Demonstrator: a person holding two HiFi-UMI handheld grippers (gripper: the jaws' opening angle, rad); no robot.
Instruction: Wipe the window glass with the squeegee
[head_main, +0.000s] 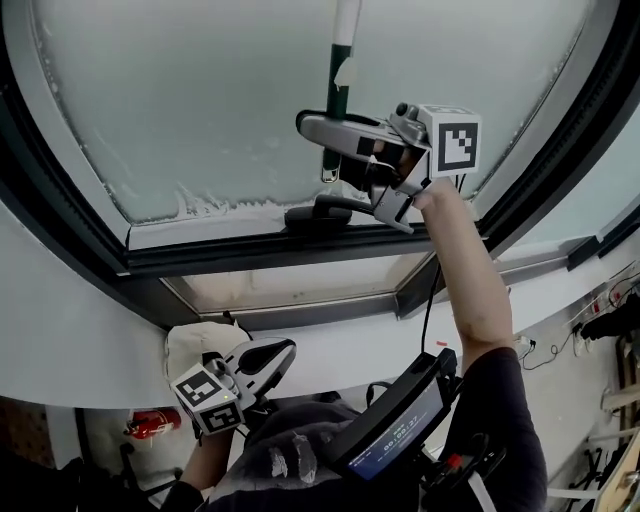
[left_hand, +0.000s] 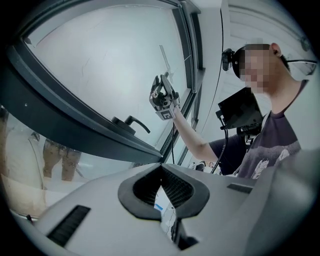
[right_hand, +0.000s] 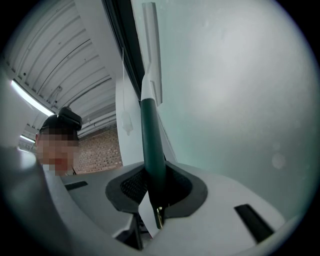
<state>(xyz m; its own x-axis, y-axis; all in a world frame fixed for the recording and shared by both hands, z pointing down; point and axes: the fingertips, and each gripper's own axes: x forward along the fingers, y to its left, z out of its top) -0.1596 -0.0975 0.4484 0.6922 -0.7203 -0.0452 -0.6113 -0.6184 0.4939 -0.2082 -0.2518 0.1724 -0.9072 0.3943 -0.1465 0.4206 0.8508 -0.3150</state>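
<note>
**Head view:** Our right gripper (head_main: 338, 150) clamps the squeegee (head_main: 340, 90) by its green handle, low before the window glass (head_main: 200, 100). It sits just above the dark window frame (head_main: 250, 258) and the black window handle (head_main: 315, 212). Broad pane lies open to the left. Our left gripper (head_main: 262, 360) hangs well below.

**Left gripper view:** The left gripper's (left_hand: 161, 187) jaws are drawn together on nothing. Only here do we see the frame's upright close beside the raised gripper.

**Right gripper view:** The handle sits tight between the pads (right_hand: 131, 186). The pale blade points up the glass, with the frame edge just to its left.
</note>
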